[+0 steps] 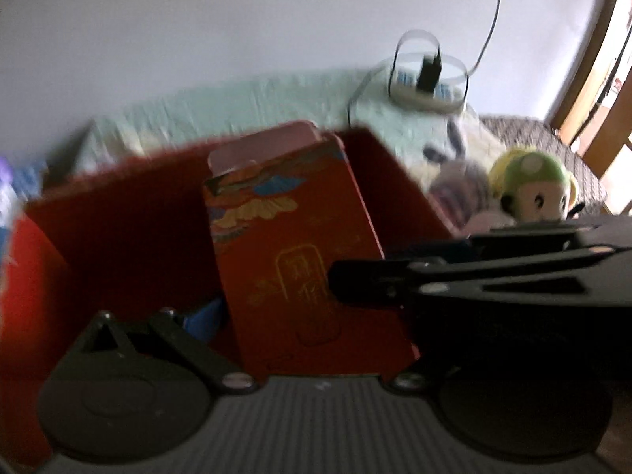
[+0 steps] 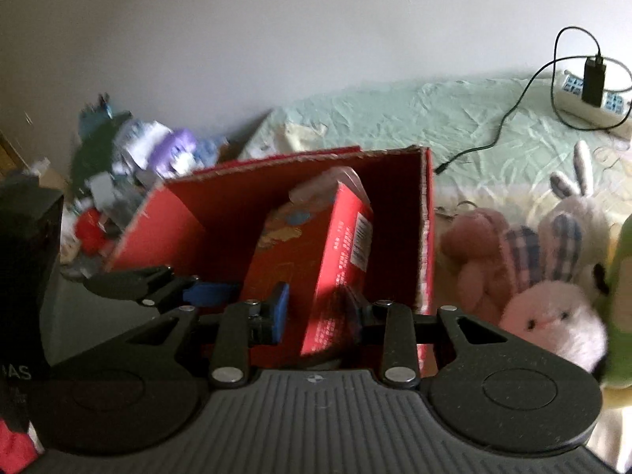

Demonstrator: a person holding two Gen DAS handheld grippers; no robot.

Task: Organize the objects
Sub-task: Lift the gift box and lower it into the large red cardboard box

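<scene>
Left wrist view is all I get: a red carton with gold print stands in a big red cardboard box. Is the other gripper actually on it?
Observer: Yes. In the right wrist view, the right gripper is closed on the red carton with gold print.
Operator: Anything on its narrow side?
Observer: A white printed label near the top.
Operator: What's left of the big red cardboard box?
Observer: A tall black box, nearer the camera.

Motion-blurred toy heap (image 2: 134, 166), items indistinct
</scene>
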